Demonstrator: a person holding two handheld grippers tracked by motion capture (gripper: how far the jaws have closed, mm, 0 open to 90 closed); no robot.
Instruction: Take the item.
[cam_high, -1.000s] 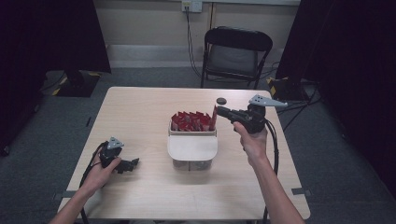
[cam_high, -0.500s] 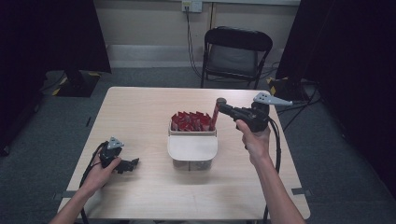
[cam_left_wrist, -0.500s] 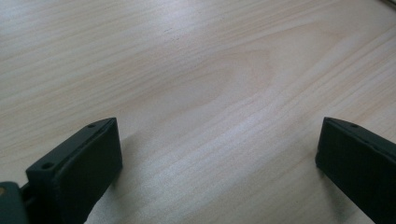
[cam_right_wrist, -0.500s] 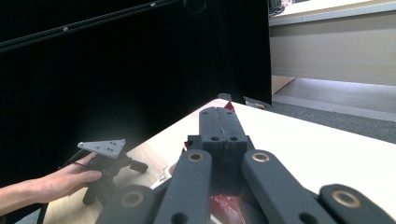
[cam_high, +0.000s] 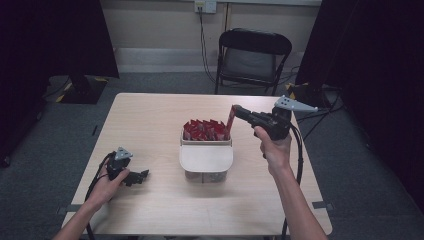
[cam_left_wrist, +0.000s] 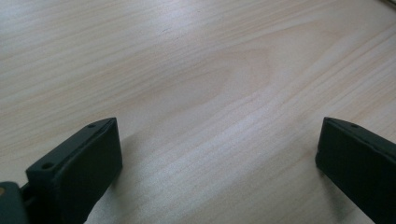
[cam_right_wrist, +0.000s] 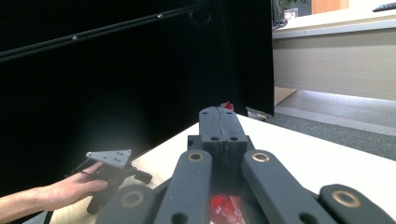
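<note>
Above white plastic box (cam_high: 206, 159) at desk (cam_high: 150, 115) centre, right hand-held gripper (cam_high: 235, 113) clamps red foil sachet (cam_high: 230, 118), lifted clear of rest. Left hand-held gripper (cam_high: 142, 176) rests open near-left. Next, likely: carry sachet clear & set down.

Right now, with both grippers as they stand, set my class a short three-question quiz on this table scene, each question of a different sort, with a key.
1. True or false: the right gripper is shut on a red packet above the white container.
2. Multiple choice: the left gripper is (A) inside the container, (B) low on the table with its fingers apart, (C) raised over the chair.
3. Fill in: the packets standing in the container are ____ in colour.

Key: 1 true; 2 B; 3 red.
</note>
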